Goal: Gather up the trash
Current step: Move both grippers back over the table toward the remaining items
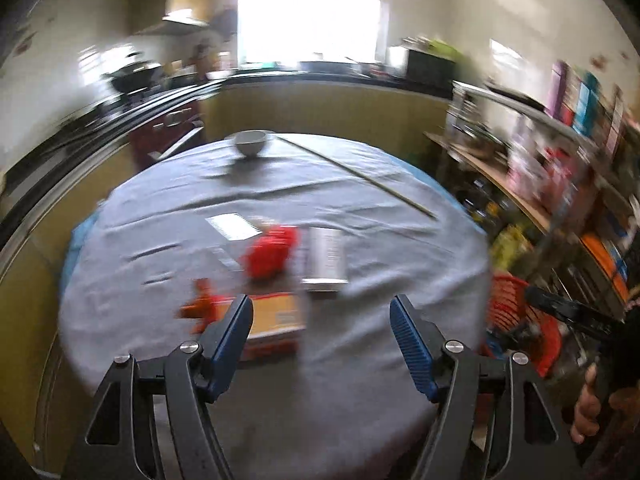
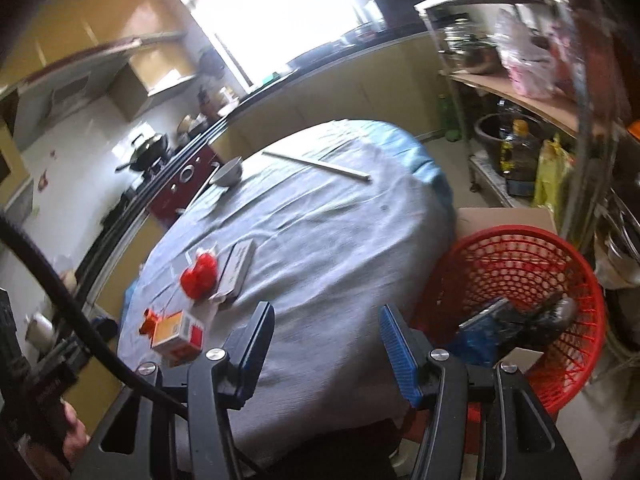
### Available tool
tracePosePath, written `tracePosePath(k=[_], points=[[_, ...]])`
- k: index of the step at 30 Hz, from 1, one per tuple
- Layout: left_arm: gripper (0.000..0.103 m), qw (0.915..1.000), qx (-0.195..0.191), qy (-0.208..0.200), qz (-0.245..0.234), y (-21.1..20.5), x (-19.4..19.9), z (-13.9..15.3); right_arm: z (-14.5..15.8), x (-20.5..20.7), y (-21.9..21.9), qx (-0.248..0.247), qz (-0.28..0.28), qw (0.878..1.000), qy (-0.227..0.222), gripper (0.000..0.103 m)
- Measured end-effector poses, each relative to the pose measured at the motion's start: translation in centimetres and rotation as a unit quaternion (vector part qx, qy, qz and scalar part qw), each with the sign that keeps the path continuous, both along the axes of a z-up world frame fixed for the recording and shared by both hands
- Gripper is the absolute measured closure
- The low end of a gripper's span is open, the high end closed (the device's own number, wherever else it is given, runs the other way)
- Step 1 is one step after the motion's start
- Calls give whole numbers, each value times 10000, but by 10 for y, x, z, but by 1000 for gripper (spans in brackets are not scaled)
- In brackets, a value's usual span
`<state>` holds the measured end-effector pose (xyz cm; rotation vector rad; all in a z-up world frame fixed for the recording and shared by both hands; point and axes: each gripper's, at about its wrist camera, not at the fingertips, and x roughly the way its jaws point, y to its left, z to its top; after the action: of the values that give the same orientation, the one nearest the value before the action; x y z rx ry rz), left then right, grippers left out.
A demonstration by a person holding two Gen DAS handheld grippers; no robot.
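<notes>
- The left gripper point(image 1: 322, 316) hangs over the near edge of the round bench point(image 1: 400, 248) under its grey cloth, jaws spread with nothing between them.
- The right gripper point(image 2: 326, 326) is also parted and empty, set between the bench and the red plastic mesh basket point(image 2: 516, 256) standing on the floor just beside it; the basket sits low at the rim, I'd guess so trash can be dropped straight in, and some dark and blue scraps already lie inside.
- Nearest on the cloth lies an orange-and-red cardboard carton point(image 1: 276, 320), flat, with a small orange scrap point(image 1: 200, 306) just beside it.
- Behind it sits a crumpled red wrapper point(image 1: 270, 254), no clear long axis.
- Touching that wrapper is a flat silver-white box point(image 1: 325, 258), its long axis running away from the left gripper toward the far side.
- Farther off, a thin pale stick point(image 1: 360, 176) lies slantwise, and a white bowl point(image 1: 250, 143) stands at the far rim, well apart from the trash.
</notes>
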<state>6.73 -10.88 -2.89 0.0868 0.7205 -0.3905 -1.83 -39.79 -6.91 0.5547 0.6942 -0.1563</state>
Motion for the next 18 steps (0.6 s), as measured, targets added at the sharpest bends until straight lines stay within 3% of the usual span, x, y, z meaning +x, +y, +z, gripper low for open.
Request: tracePosePath(k=[4, 10, 13, 18], points=[[29, 9964, -142, 18, 830, 67, 25, -5, 6, 22, 28, -24, 347, 9994, 78, 44], [29, 9804, -207, 259, 1940, 154, 54, -30, 8, 63, 77, -126, 942, 9952, 244, 44], [29, 9762, -322, 392, 2110, 174, 57, -41, 6, 86, 103, -122, 1281, 9911, 329, 44], [29, 9766, -324, 540, 2054, 181, 63, -54, -3, 120, 142, -61, 1750, 9835, 458, 44]])
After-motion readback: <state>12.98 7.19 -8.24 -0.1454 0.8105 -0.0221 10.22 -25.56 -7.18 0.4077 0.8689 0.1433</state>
